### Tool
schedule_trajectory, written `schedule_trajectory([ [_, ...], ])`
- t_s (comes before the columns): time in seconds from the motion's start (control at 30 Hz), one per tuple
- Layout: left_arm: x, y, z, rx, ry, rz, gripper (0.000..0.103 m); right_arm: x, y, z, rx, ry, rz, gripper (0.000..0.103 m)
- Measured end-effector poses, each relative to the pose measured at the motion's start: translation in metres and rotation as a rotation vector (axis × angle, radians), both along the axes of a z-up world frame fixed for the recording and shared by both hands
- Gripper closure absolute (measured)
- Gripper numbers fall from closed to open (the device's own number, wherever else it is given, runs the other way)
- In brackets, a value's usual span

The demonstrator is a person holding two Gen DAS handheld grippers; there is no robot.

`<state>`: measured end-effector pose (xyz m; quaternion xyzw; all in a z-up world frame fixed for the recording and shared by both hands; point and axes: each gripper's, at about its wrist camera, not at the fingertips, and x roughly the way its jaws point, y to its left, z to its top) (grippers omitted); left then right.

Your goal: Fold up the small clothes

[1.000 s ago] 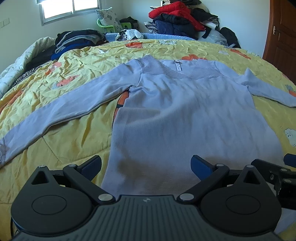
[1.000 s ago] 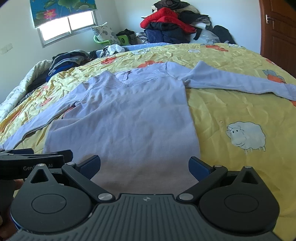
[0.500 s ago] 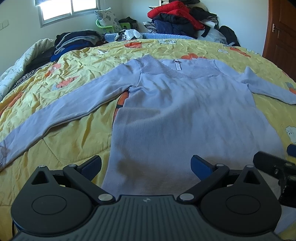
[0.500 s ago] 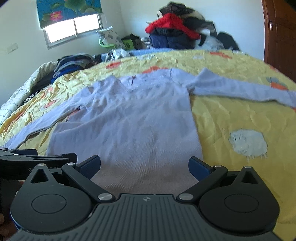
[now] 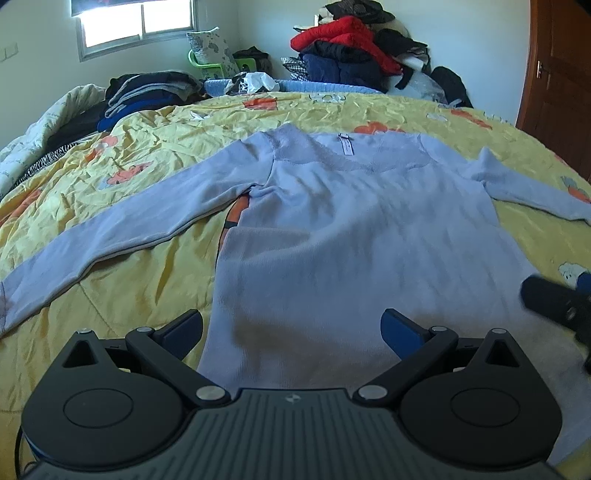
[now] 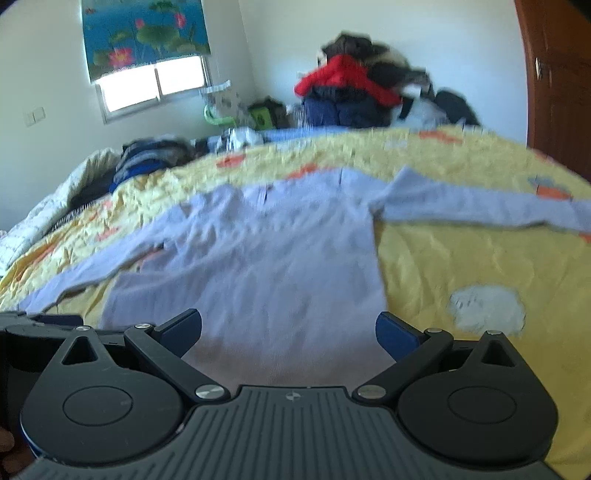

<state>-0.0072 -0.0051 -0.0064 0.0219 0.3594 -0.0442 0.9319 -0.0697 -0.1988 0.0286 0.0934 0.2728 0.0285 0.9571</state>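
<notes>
A pale lilac long-sleeved sweater [image 5: 351, 229] lies flat on the yellow bedspread [image 5: 129, 280], neck away from me, sleeves spread to both sides. It also shows, blurred, in the right wrist view [image 6: 266, 269]. My left gripper [image 5: 291, 328] is open and empty, low over the sweater's hem near its left corner. My right gripper [image 6: 288, 328] is open and empty over the hem toward its right edge. The right gripper shows at the right border of the left wrist view [image 5: 557, 302]; the left gripper shows at the left border of the right wrist view [image 6: 40, 325].
A heap of red and dark clothes [image 5: 354, 51] stands beyond the bed's far end. Folded dark clothes [image 5: 144, 92] and a white quilt [image 5: 37, 136] lie at the far left. A brown door [image 5: 561, 74] is at the right. A window [image 5: 136, 22] is at the back left.
Both grippers have tilted up, so more wall shows and the sweater sits lower in view. The right wrist view is now blurred by motion. Both grippers stay open.
</notes>
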Motion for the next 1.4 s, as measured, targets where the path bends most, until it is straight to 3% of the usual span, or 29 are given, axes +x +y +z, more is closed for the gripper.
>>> schedule_trajectory([
  [0.07, 0.002, 0.002, -0.002, -0.007, 0.007, 0.010, 0.000, -0.001, -0.002, 0.002, 0.001, -0.019, -0.005, 0.000],
  [0.2, 0.004, 0.003, -0.004, -0.012, 0.025, 0.024, 0.000, 0.007, -0.013, -0.009, 0.131, 0.067, 0.022, 0.007],
  [0.33, 0.003, 0.001, -0.004, -0.004, 0.021, 0.024, 0.000, 0.005, -0.011, -0.010, 0.106, 0.065, 0.009, 0.006],
  [0.5, 0.003, 0.000, -0.006, 0.009, 0.029, 0.023, 0.000, 0.006, -0.022, -0.013, 0.226, 0.094, 0.013, 0.010],
  [0.63, 0.004, 0.002, -0.005, 0.003, 0.027, 0.031, 0.000, 0.005, -0.022, -0.012, 0.189, 0.082, -0.014, 0.017],
  [0.83, 0.004, 0.002, -0.006, 0.009, 0.031, 0.029, 0.000, 0.007, -0.025, -0.013, 0.213, 0.097, -0.017, 0.022],
  [1.03, 0.004, 0.002, -0.006, 0.010, 0.030, 0.029, 0.000, 0.008, -0.031, -0.017, 0.300, 0.127, 0.043, 0.023],
  [1.4, 0.004, -0.002, -0.005, 0.013, 0.024, 0.018, 0.000, 0.011, -0.034, -0.016, 0.211, 0.124, -0.008, 0.020],
])
